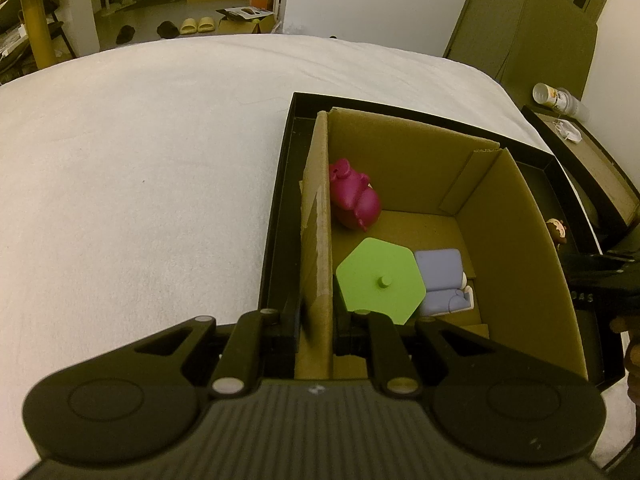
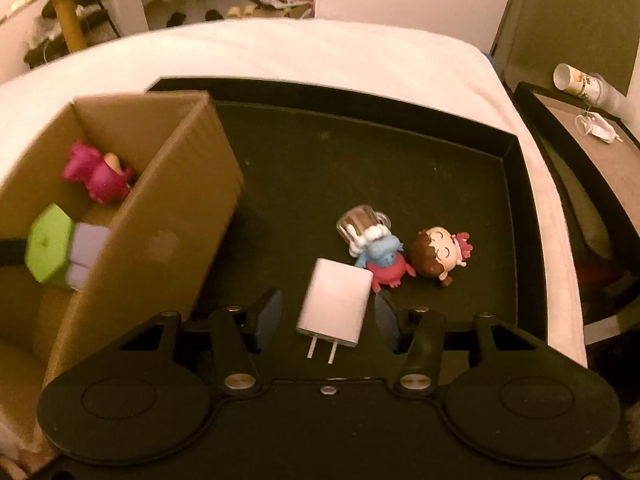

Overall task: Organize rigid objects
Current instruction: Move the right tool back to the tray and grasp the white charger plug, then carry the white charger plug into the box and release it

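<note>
A cardboard box (image 1: 516,240) stands in a black tray (image 1: 276,216) on a white bed. It holds a pink pig toy (image 1: 354,196), a green hexagonal piece (image 1: 380,280) and a lilac sofa toy (image 1: 440,280). My left gripper (image 1: 316,320) is shut on the box's left wall (image 1: 316,220). My right gripper (image 2: 328,312) is open, its fingers on either side of a white charger plug (image 2: 336,304) lying on the tray floor (image 2: 360,168). Beyond it lie a blue-and-red figurine (image 2: 380,258), a clear mug toy (image 2: 360,222) and a brown-haired doll (image 2: 438,256).
The box (image 2: 160,216) stands left of the charger in the right wrist view. A nightstand (image 2: 580,128) with a tipped cup (image 2: 576,80) and a mask stands right of the bed. The white bedsheet (image 1: 140,168) spreads left of the tray.
</note>
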{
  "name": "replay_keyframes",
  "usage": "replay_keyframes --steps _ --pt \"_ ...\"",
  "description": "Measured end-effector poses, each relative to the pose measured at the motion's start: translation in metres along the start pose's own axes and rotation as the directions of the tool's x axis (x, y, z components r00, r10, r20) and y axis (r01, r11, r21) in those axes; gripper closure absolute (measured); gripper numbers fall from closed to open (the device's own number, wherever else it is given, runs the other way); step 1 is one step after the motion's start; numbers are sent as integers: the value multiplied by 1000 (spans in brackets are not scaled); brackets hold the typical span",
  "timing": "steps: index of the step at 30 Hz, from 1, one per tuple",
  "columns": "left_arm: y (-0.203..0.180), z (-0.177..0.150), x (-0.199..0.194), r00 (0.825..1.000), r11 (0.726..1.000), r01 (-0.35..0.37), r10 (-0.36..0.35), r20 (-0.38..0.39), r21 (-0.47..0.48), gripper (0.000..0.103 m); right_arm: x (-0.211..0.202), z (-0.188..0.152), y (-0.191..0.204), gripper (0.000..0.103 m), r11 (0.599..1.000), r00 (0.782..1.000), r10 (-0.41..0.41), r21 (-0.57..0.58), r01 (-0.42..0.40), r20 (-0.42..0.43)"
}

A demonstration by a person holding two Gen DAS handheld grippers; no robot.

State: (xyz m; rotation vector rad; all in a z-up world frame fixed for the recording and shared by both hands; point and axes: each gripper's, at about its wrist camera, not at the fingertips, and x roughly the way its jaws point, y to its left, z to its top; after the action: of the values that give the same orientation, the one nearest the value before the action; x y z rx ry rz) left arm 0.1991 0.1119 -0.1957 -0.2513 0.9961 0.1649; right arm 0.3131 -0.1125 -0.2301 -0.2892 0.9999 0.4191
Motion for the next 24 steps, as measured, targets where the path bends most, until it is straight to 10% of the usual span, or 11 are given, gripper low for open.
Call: replay_keyframes --steps 24 --pt "0 0 0 1000 1000 0 0 -1 -2 90 -34 -3 -3 67 999 999 -6 -47 8 40"
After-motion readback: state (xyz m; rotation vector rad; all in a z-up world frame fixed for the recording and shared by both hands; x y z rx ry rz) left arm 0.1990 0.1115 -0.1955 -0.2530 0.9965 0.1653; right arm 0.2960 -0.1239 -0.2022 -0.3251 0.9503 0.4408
